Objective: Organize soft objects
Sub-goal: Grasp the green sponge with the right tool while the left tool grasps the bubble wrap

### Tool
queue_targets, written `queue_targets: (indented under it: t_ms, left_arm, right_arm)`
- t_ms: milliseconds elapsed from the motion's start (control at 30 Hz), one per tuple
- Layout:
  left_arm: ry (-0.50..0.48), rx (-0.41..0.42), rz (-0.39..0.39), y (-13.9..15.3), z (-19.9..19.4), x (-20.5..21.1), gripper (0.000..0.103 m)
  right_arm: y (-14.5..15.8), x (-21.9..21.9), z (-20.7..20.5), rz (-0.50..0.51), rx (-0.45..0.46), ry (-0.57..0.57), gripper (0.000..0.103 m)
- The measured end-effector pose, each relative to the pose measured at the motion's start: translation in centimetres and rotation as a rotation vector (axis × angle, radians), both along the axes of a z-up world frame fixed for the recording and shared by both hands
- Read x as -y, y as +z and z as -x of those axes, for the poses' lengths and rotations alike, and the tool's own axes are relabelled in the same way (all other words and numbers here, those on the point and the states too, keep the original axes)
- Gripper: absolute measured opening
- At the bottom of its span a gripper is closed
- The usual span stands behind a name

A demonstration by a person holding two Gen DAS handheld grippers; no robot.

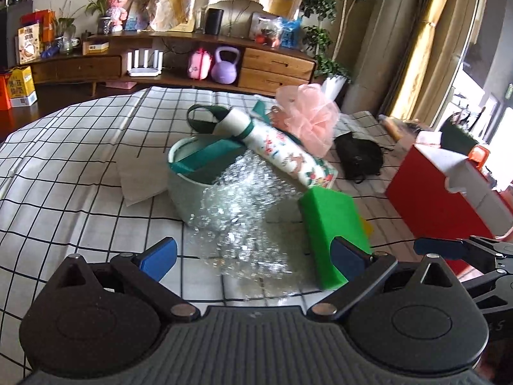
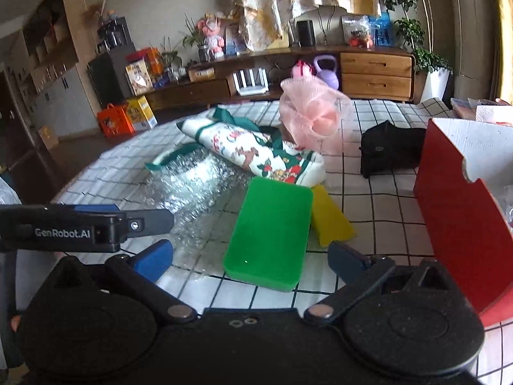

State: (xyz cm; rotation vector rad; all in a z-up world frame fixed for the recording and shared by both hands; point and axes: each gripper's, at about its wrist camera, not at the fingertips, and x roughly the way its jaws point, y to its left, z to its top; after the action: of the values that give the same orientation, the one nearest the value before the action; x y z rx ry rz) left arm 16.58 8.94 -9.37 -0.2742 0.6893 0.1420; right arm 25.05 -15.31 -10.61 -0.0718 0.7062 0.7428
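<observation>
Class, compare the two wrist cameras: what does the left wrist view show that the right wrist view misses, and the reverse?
Only the left wrist view shows the round pale tub and the flat white sheet beside it. Only the right wrist view shows most of the yellow sponge and the green sponge's broad top face. Both show the bubble wrap, the printed cloth roll, the pink mesh puff, the black pouch and the red box.

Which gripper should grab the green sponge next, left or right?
Probably the right gripper. It is open, and the green sponge lies flat straight ahead between its fingers. The left gripper is open too, but it faces the bubble wrap, with the sponge off to its side.
</observation>
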Motion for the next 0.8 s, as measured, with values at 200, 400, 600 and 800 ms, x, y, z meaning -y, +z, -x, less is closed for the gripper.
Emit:
queue_targets:
  t_ms: [200, 400, 600, 800]
  left_arm:
    - [0.039, -0.024, -0.004, -1.7, -1.4, -0.8, 0.102]
    - [0.052, -0.037, 0.029, -2.9, -2.9, -1.4, 0.102]
    - [0.033, -0.040, 0.048, -3.5, -4.0, -1.1, 0.101]
    - [0.011, -0.038, 0.040, -3.6, -4.5, -0.6, 0.078]
  right_arm:
    - [-1.9, -1.6, -1.6, 0.039, -0.025, 0.003, 0.102]
    - [-3.4, -2.8, -3.0, 0.075, -0.039, 0.019, 0.094]
    - [-4.1, -3.4, -4.2, 0.085, -0.057, -0.004, 0.085]
    - [-4.3, -4.1, -4.6, 0.102, -0.048, -0.008, 0.076]
